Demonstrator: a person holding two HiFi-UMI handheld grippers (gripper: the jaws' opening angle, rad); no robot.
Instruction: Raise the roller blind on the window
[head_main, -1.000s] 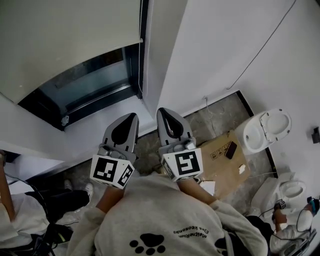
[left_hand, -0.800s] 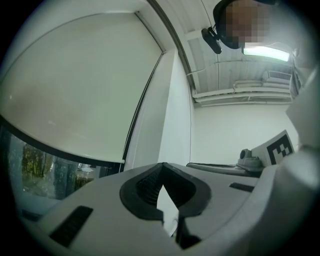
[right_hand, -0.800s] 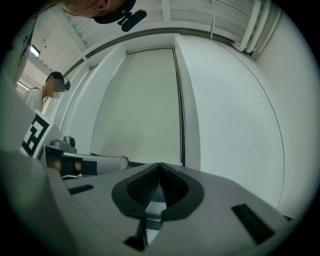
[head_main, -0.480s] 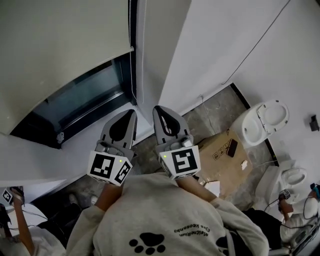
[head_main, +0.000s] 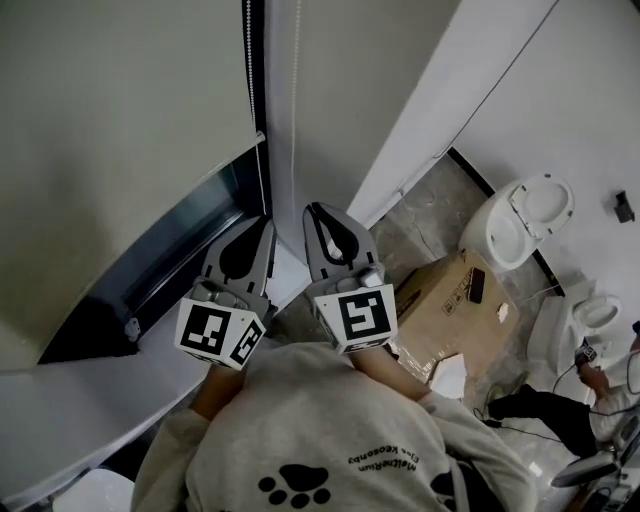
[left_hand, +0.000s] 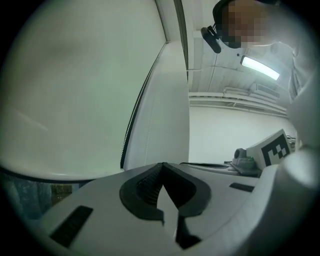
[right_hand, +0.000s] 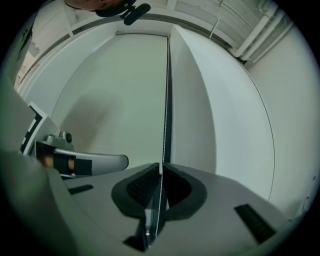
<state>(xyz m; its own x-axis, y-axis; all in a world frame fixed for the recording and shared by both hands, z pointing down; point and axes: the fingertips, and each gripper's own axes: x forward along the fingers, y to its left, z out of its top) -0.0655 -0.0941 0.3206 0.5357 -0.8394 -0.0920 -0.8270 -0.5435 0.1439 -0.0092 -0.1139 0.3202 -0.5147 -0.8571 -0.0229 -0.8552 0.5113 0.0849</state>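
The pale roller blind (head_main: 120, 100) hangs low over the window, with a strip of dark glass (head_main: 185, 255) showing under its bottom bar. Its bead chain (head_main: 249, 90) runs down the blind's right edge. Both grippers point level at that edge, side by side. My left gripper (head_main: 268, 224) is shut and empty; the chain (left_hand: 131, 120) hangs to the left of its tips (left_hand: 162, 165). My right gripper (head_main: 312, 208) is shut too. In its own view the chain (right_hand: 166, 100) drops straight onto the seam of the tips (right_hand: 160, 166). Whether it touches them I cannot tell.
A white wall reveal (head_main: 330, 100) stands right of the window, with the white sill (head_main: 100, 400) below it. On the floor to the right are a cardboard box (head_main: 455, 300), two toilets (head_main: 520, 215) (head_main: 590, 315) and a person's legs (head_main: 540, 405).
Both grippers have moved together toward the blind's right edge and its chain, and the window now looks closer. The blind hangs at the same height.
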